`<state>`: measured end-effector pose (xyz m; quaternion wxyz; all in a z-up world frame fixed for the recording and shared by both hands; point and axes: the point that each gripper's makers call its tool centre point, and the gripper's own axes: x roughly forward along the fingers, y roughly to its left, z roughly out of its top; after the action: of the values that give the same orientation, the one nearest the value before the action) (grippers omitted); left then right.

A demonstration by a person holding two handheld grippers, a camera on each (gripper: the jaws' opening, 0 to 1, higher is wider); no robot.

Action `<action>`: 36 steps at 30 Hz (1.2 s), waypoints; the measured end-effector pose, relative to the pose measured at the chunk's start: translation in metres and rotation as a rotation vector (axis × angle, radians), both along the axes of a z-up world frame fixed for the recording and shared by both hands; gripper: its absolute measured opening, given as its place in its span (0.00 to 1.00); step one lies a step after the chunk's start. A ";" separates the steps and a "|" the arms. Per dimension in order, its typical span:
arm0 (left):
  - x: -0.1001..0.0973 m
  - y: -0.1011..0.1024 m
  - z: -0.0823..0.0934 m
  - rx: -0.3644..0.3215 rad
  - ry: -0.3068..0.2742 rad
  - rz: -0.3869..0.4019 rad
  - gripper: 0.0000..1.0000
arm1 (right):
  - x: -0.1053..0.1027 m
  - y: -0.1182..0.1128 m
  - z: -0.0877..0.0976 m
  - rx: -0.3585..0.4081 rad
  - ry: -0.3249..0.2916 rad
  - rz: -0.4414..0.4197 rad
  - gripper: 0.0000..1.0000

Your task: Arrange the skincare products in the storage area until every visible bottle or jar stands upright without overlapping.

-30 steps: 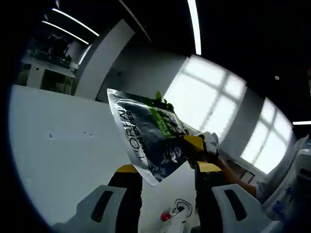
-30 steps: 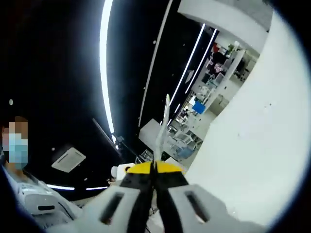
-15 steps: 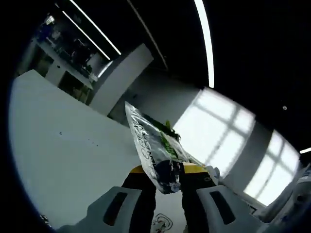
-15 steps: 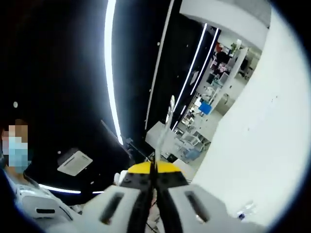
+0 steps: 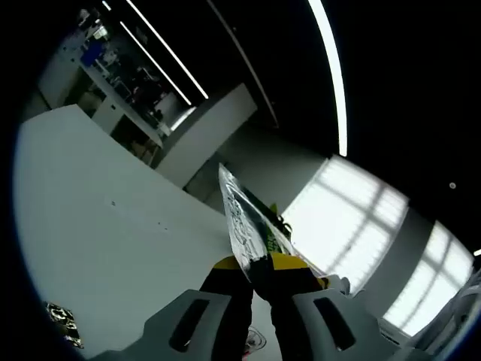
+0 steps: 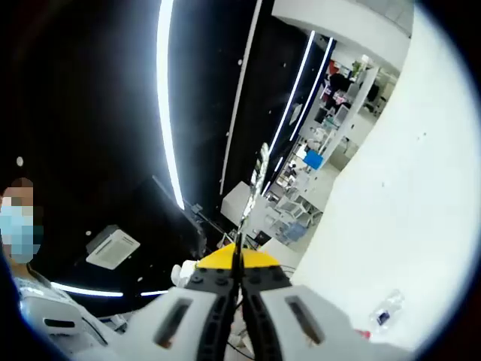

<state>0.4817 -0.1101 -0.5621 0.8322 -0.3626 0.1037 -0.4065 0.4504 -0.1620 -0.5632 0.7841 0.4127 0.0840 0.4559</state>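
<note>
The glossy silver, black and green printed sachet (image 5: pixel 244 226), broadside a second ago, is now seen nearly edge-on, pinched between the left gripper (image 5: pixel 259 272) jaws and the right gripper (image 6: pixel 236 263) jaws.

A glossy foil sachet (image 5: pixel 244 229), crinkled and reflective, sits centre frame between matt yellow-tipped grey plastic jaws; lower right in the right gripper view, a clear plastic bottle (image 6: pixel 387 312).

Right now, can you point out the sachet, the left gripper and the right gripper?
sachet (image 5: pixel 242 226): left gripper view, printed face above the fingers.
left gripper (image 5: pixel 257 272): left gripper view, midway between its fingertips.
right gripper (image 6: pixel 237 263): right gripper view, midway between its fingertips.
</note>
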 end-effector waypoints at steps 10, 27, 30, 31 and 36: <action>-0.008 0.026 -0.004 -0.050 0.050 0.033 0.00 | -0.016 0.027 -0.008 -0.091 -0.001 0.041 0.01; -0.039 0.060 0.015 0.002 0.028 -0.108 0.00 | -0.040 0.043 -0.013 -0.244 -0.060 0.004 0.13; -0.045 0.063 0.014 0.031 0.027 -0.156 0.00 | -0.043 0.040 -0.013 -0.245 -0.056 -0.017 0.13; -0.046 0.064 0.013 0.039 0.033 -0.167 0.00 | -0.043 0.038 -0.013 -0.249 -0.053 -0.025 0.12; -0.055 0.065 0.008 0.102 0.023 -0.256 0.00 | -0.044 0.029 -0.015 -0.223 -0.025 -0.060 0.11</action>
<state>0.4270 -0.0450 -0.5539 0.7896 -0.3084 0.1790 -0.4994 0.4063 -0.1331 -0.5780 0.8393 0.3195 0.1120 0.4253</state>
